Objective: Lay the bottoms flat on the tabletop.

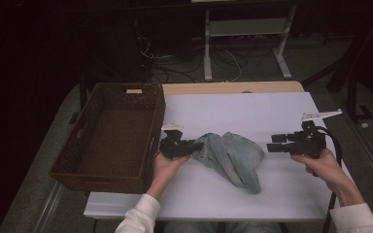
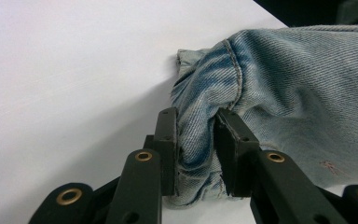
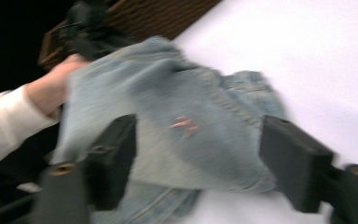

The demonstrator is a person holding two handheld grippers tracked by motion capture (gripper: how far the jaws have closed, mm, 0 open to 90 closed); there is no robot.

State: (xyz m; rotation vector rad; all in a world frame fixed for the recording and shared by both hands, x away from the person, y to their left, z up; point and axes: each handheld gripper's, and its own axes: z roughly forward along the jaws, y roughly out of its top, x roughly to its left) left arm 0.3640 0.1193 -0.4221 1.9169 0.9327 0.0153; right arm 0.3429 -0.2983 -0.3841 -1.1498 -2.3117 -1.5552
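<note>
Left tongs [image 2: 196, 149] pinching the jeans [image 1: 233, 155]; right tongs [image 3: 205, 163] spread, empty; no writing legible.

A dim lab or test room: a white desk [image 1: 252, 111], loose cables [image 1: 223, 60] on the floor, a metal stand's legs [image 1: 208, 53] behind.

The jeans [image 1: 233, 156] lay crumpled on the table [image 1: 252, 109], about midway between its left and right edges and toward the near edge. The basket [image 1: 108, 138] stood at the table's left edge, overhanging it. The left gripper [image 1: 177, 145] sat between basket and jeans, touching the jeans' left end. The right gripper [image 1: 294, 141] was near the right edge, apart from the jeans.
</note>
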